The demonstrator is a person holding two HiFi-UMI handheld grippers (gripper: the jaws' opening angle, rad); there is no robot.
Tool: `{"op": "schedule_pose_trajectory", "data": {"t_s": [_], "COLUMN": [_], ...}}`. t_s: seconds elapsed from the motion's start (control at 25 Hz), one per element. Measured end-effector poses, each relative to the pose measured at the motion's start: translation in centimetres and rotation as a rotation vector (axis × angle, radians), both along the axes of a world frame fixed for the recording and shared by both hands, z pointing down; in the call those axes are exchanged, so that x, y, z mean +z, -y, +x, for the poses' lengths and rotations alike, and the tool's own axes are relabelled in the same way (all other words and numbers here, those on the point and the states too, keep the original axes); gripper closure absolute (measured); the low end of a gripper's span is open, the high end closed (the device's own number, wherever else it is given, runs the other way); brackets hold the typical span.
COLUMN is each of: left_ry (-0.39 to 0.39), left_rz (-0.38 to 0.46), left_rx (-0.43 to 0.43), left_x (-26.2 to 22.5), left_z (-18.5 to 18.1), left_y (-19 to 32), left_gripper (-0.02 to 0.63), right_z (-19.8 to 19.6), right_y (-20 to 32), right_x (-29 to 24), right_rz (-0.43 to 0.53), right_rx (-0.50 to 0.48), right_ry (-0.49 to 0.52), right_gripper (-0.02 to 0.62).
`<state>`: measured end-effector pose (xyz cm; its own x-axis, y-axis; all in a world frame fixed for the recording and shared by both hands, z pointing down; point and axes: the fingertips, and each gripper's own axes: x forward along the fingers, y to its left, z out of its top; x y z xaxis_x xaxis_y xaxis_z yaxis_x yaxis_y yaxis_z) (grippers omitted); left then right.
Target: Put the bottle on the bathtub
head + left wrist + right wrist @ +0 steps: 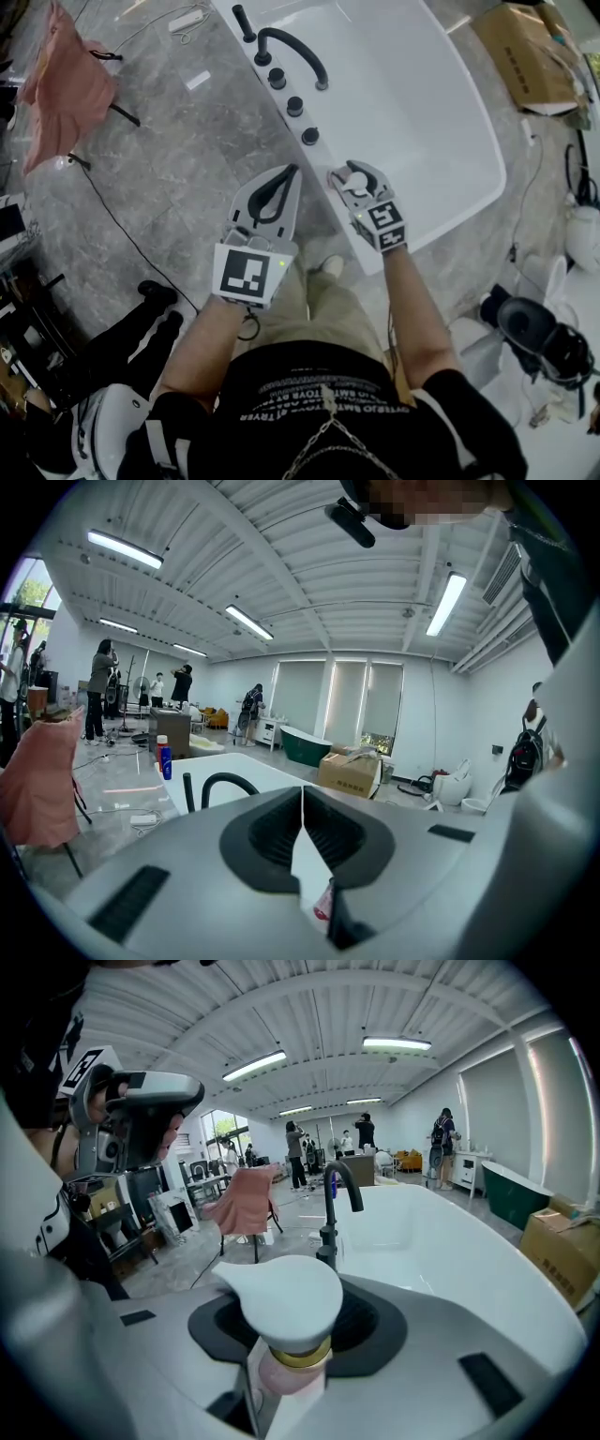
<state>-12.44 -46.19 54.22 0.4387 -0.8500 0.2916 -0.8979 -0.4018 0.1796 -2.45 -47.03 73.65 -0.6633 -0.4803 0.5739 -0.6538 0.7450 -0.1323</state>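
In the head view my right gripper [357, 171] is shut on the bottle [356, 184], holding it over the near left rim of the white bathtub [441, 94]. The right gripper view shows the bottle [281, 1302] upright between the jaws, with a white pump cap, a gold collar and a pink body. The tub [441, 1241] lies just beyond it. My left gripper [292, 171] is beside the right one, over the grey floor, shut with nothing held; its jaws [302, 794] meet at the tips.
A black faucet [295, 52] and round knobs [295, 105] line the tub's left rim. A pink cloth [66, 80] hangs on a stand far left, with cables on the floor. A cardboard box [525, 56] sits beyond the tub and toilets [553, 337] at right. People stand far off.
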Motion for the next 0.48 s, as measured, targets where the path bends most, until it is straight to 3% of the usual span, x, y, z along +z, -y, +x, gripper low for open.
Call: {"op": "schedule_pose_trajectory", "data": {"t_s": [0.48], "left_ry": [0.006], "left_rz": [0.019], "left_rx": [-0.062], "left_x": [-2.1], "left_z": [0.3], "left_y": [-3.4], "left_gripper": [0.601], "right_z": [-0.1], "right_y": [-1.8], "right_x": [0.3], "right_rz": [-0.07], "right_rx": [-0.061], "right_ry": [-0.006], "right_gripper": [0.396]}}
